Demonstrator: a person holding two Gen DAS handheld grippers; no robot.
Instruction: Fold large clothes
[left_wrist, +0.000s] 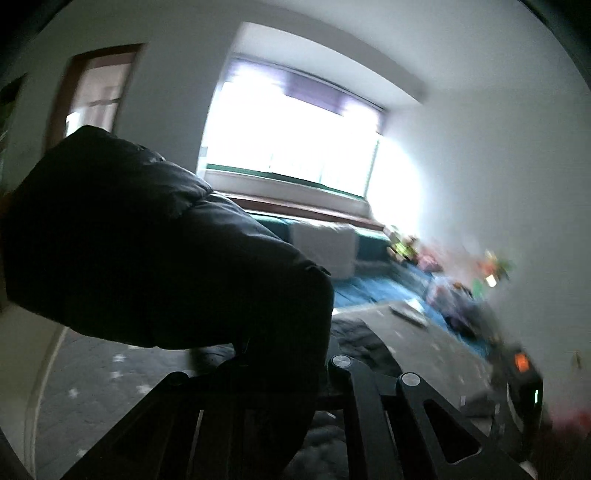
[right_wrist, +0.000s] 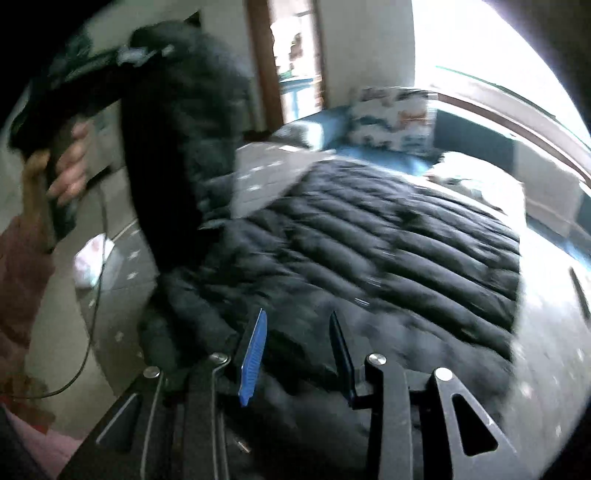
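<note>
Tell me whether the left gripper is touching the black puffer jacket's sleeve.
Touching. In the right wrist view the left gripper holds the sleeve lifted off the bed; the left wrist view shows dark fabric clamped in its shut jaws.

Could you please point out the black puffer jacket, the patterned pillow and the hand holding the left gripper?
black puffer jacket (right_wrist: 388, 236): right wrist view, quilted body lying flat.
patterned pillow (right_wrist: 391, 118): right wrist view, middle of its printed face.
left hand (right_wrist: 70, 166): right wrist view, fingers around the handle.

One black quilted puffer jacket (right_wrist: 388, 236). Two black two-finger grippers: left gripper (right_wrist: 147, 51), right gripper (right_wrist: 297, 354). One printed white-blue pillow (right_wrist: 391, 118). One bright window (left_wrist: 295, 136). One brown-framed doorway (right_wrist: 295, 62). One hand (right_wrist: 70, 166).
</note>
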